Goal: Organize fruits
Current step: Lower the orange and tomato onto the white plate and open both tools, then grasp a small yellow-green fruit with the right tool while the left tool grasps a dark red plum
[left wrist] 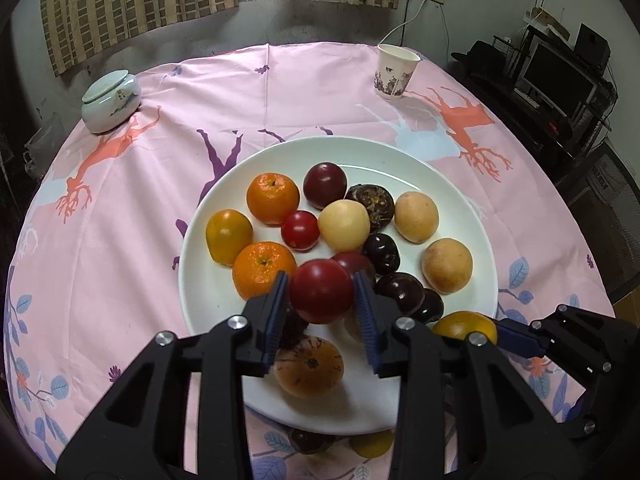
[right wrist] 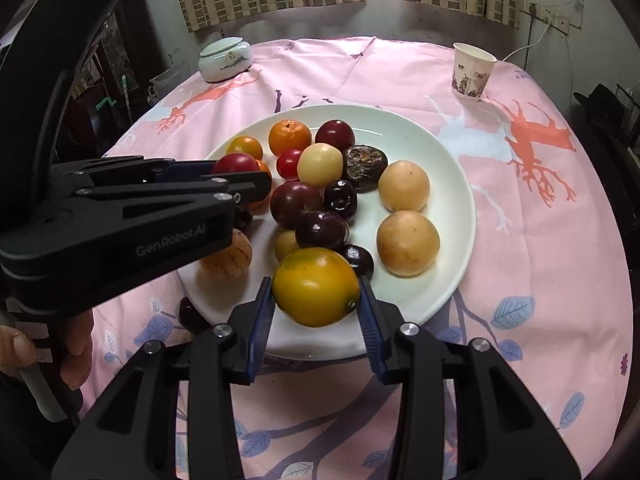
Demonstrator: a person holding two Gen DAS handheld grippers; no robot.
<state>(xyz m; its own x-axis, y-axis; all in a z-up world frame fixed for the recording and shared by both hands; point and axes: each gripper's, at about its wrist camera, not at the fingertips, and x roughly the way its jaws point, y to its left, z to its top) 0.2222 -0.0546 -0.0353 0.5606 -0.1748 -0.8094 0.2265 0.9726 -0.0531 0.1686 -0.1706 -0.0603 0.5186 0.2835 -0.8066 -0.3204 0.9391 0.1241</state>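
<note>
Our left tool is closed on a smooth round red tomato, our right tool on a glossy yellow-orange oval fruit, both above the white round plate. Both seem light, slippery and bruisable, best gripped across their widest part. Pink printed cloth covers the round tabletop.

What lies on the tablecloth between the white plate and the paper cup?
Nothing: between the white plate and the paper cup only bare pink tablecloth shows, in both wrist views.

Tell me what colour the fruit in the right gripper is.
Yellow-orange with a greenish tinge: the fruit in the right gripper, clearest in the right wrist view.
</note>
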